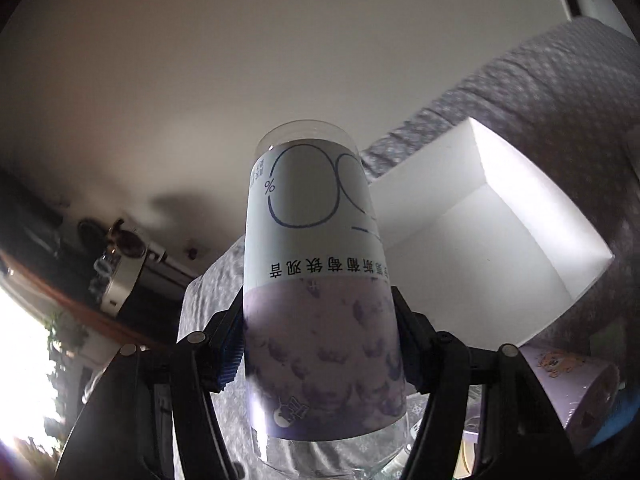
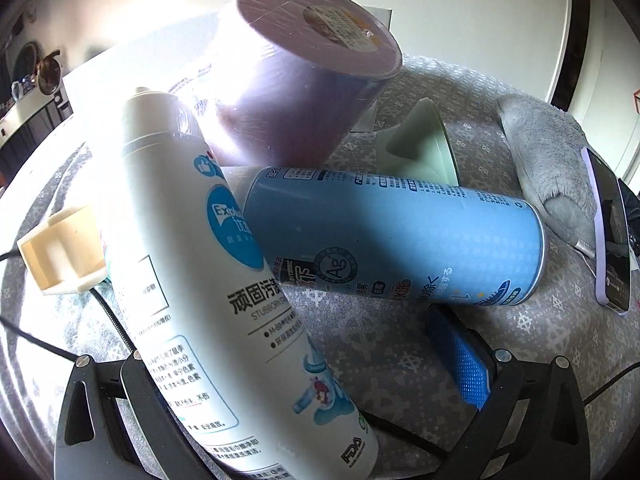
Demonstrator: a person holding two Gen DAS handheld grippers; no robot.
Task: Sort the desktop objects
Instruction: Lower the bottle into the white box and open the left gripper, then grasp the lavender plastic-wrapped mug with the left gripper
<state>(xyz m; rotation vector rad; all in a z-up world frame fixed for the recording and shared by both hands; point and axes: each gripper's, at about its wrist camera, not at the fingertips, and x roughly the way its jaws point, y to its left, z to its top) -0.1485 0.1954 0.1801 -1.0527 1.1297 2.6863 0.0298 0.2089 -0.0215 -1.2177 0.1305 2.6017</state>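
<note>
So the bottle I'm gripping is showing a pale label with dark blue line lettering up top and a purple band speckled with darker purple blobs below, clear plastic at both ends. My pads are looking ribbed blue on black fingers. The box beside it is glowing plain white, and the tablecloth is showing grey with little white motifs. On my other side, a white spray can is wearing blue logos and black text, a sky-blue can is lying there, plus a shiny purple wrapped roll, a pale green thing and a cream plastic piece.
</note>
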